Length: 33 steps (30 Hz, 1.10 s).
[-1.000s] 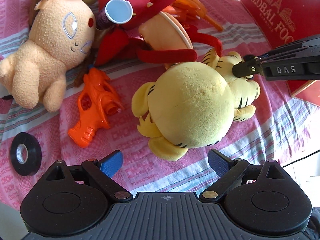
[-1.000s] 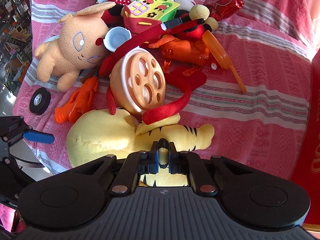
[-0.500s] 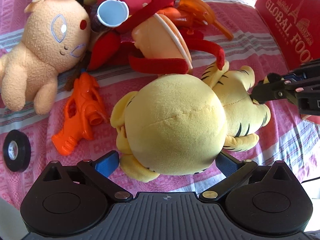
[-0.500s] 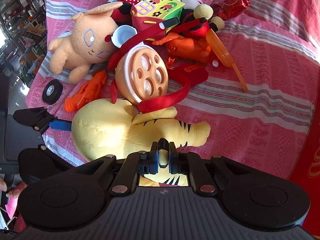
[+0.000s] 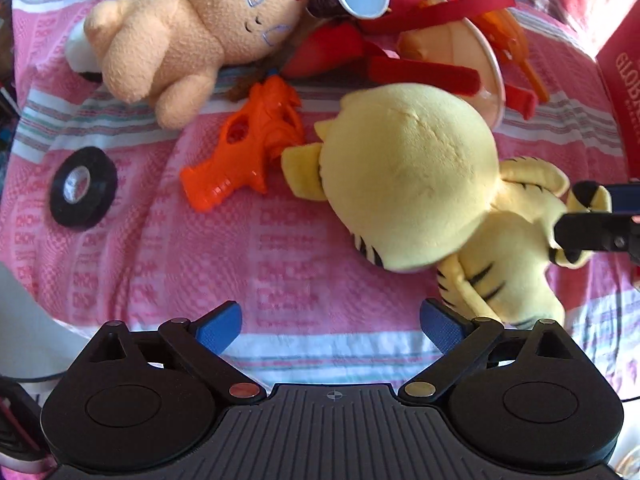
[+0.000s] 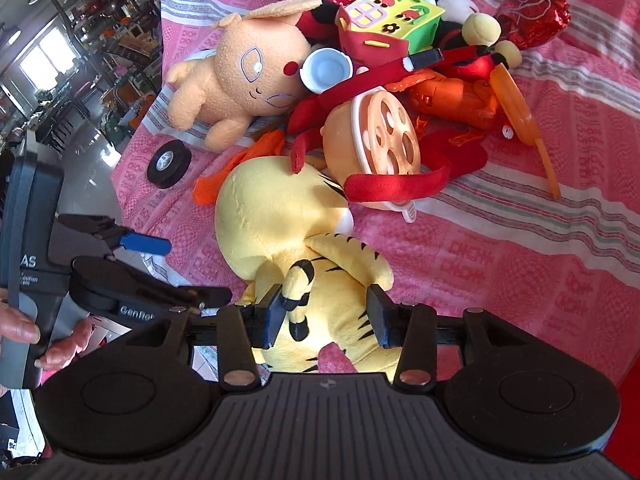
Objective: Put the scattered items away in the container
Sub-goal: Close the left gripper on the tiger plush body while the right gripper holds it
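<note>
In the left wrist view, the left gripper (image 5: 330, 322) stood wide open over bare pink checked cloth (image 5: 280, 240), its blue pads (image 5: 218, 326) holding nothing. The yellow tiger plush (image 5: 408, 192) lay beyond and to the right of it, its round head nearest, its striped body trailing toward the frame's right edge, where the black tip of the right gripper (image 5: 596, 216) reached in at the tail end. Just left of the tiger's head lay an orange toy gun (image 5: 248, 160), farther left a black tape roll (image 5: 84, 186), and behind the gun a peach plush (image 5: 200, 28). A red box (image 5: 624, 80) stood beyond the tiger on the right; whether it was the container I could not tell. In the right wrist view, the right gripper (image 6: 326, 316) had just been opening and stood partly open, the tiger's black-tipped tail (image 6: 298, 292) and rump between the jaws, with a clear gap at the right pad. The tail brushed the left pad (image 6: 272, 316) without being pinched, so the tiger rested on the cloth unheld. If either tool closed from here, it might catch only the thin tail or loose fur, and the heavy head could swing and drag the red strap (image 6: 396, 180) lying just beyond it, pulling the toy pile apart.
</note>
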Tool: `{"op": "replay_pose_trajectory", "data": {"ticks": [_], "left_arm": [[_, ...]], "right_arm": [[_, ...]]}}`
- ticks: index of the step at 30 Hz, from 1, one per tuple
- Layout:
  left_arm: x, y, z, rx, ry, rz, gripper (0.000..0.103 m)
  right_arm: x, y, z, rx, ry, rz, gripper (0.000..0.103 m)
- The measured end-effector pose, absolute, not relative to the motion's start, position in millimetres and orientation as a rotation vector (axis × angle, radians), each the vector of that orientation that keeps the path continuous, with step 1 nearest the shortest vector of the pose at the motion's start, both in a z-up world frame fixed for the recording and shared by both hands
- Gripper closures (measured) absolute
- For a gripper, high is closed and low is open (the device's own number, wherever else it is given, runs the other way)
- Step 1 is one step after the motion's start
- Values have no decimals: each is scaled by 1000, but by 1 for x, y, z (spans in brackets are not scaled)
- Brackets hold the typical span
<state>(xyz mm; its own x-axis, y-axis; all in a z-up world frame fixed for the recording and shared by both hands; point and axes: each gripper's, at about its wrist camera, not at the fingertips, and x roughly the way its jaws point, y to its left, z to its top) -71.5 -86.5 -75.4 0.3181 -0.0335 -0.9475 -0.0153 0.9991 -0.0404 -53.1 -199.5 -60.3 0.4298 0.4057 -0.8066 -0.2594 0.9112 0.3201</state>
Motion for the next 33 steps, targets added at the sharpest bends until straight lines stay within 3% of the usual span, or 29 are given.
{"op": "replay_pose_trajectory", "data": {"ticks": [4,6,8,14,16,19,27,31,33], "left_arm": [[-80,-98,-78,-134,1273,-93,2],[-79,-104,-77,-140,1274,-114,2],[-76,-108,-76,-108,1262,-103,3],[-63,-62,-57,-92,1193,-52,3],[-54,-41,-54,-106,1152,-36,4],[-44,-25,-48,-81,1081,-127,16],[-29,-36,-58,320,1100,-398,18],[-10,-20,-56,107,1183,-487,23],[-3,-14,-56,33,1218,-512,34]], "right_arm": [[-54,-205,-63,162,1058,415,52],[-55,-204,-67,154,1065,410,58],[-56,-200,-72,121,1068,384,75],[-55,-196,-65,103,1050,344,80],[-53,-191,-67,86,1065,331,92],[-52,-183,-68,31,1077,300,93],[-38,-185,-71,37,1121,235,93],[-35,-185,-71,61,1131,205,93],[-35,-187,-72,87,1134,188,93]]}}
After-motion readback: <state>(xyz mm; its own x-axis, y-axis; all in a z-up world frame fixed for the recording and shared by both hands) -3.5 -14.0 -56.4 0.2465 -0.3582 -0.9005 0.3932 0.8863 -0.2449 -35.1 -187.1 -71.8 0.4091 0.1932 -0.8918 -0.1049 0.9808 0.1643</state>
